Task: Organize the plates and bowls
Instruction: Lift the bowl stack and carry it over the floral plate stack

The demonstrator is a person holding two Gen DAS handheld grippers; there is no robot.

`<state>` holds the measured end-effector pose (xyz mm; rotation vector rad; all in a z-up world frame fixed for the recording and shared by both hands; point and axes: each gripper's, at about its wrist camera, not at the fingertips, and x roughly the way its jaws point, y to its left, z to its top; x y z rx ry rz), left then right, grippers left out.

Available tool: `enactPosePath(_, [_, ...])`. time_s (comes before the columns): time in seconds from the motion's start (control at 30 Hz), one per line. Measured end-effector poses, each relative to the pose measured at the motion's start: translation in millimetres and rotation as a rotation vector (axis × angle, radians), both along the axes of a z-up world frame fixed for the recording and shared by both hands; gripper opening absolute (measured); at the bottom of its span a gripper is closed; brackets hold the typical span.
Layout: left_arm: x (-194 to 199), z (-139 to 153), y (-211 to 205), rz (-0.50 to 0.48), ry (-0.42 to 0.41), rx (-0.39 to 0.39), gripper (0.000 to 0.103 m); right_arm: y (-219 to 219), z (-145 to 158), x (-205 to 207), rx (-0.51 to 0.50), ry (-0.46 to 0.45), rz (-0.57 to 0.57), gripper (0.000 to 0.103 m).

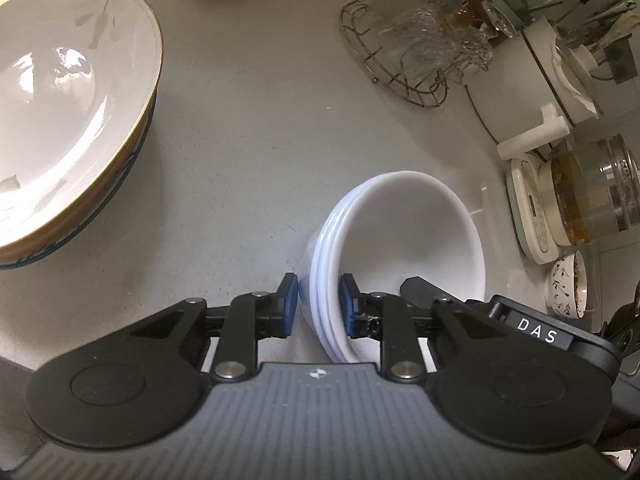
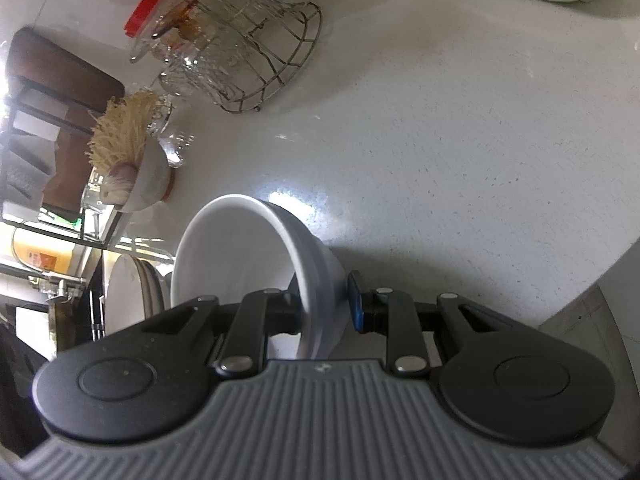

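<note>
Bowls gripped by both grippers over the grey bench.
Left gripper [image 1: 318, 306] clamps the rim of a tilted stack of three white bowls [image 1: 396, 248], pads on either side of the wall; right gripper [image 2: 324, 304] clenched on the wall of one tilted white bowl [image 2: 256, 256]. Around: stacked plates [image 1: 68, 120] at the bench's left edge, wire basket of glasses [image 1: 416, 40] toward the back, white pot [image 1: 516, 92], glass kettle [image 1: 592, 192], patterned cup [image 1: 568, 284] along the right edge.
</note>
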<state>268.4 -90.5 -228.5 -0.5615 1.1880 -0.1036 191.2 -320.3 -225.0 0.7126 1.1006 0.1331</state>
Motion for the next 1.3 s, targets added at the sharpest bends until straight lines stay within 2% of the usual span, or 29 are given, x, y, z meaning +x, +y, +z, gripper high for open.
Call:
enactPosePath(0.3, [-12.0,17.1,-8.4,-0.002,-0.014,0.014,0.026,-8.2,16.4,-10.1,0.002,-0.032,0.018,0.025])
enactPosePath(0.73, [-35.4,58.4,-10.3,-0.009,-0.053,0.039,0.026,-10.8,50.4,-27.4,0.015,-0.07,0.053,0.025])
enactPosePath(1.03, [-50.5,81.1,2.8,0.014,-0.07,-0.009,0.026,-5.5,76.7,-36.1,0.01,-0.108,0.066,0.025])
enactPosePath(1.3, [-55.4,95.3,24.0,-0.007,-0.091,0.01,0.026,19.3,91.5,-37.7,-0.002,-0.126,0.074,0.025])
